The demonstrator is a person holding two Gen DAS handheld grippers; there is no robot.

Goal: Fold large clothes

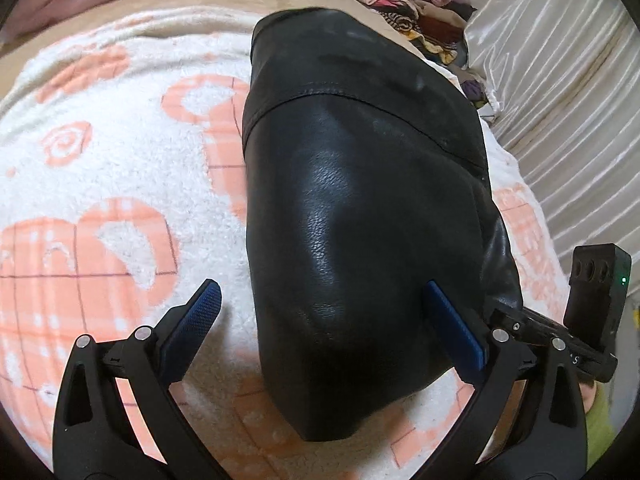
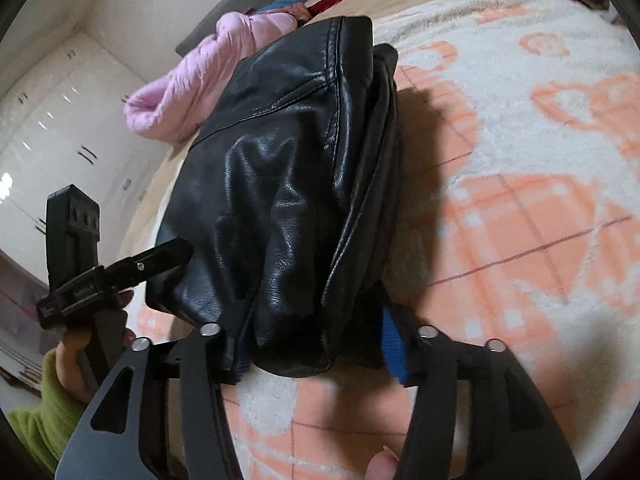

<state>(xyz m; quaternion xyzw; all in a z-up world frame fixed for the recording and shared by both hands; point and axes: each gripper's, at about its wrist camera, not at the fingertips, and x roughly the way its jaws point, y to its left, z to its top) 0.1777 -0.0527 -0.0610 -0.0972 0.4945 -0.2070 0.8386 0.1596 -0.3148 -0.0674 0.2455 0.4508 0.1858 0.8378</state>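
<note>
A black leather jacket [image 1: 360, 208] lies folded into a narrow bundle on the bed; it also shows in the right wrist view [image 2: 280, 200]. My left gripper [image 1: 324, 300] is open, its blue pads [image 1: 192, 320] spread wide, the left pad over the blanket and the right one over the jacket. My right gripper [image 2: 316, 344] is open around the jacket's near end, which sits between the fingers; one blue pad [image 2: 394, 344] shows, the other is hidden by leather. The left gripper [image 2: 120, 276] appears at the jacket's left edge in the right wrist view.
A white fleece blanket with orange patterns [image 1: 100, 200] covers the bed. A pile of folded clothes [image 1: 404, 0] sits at the far end beside a shiny cream cover [image 1: 560, 80]. A pink padded garment [image 2: 200, 84] lies beyond the jacket. White cabinets [image 2: 60, 128] stand at the left.
</note>
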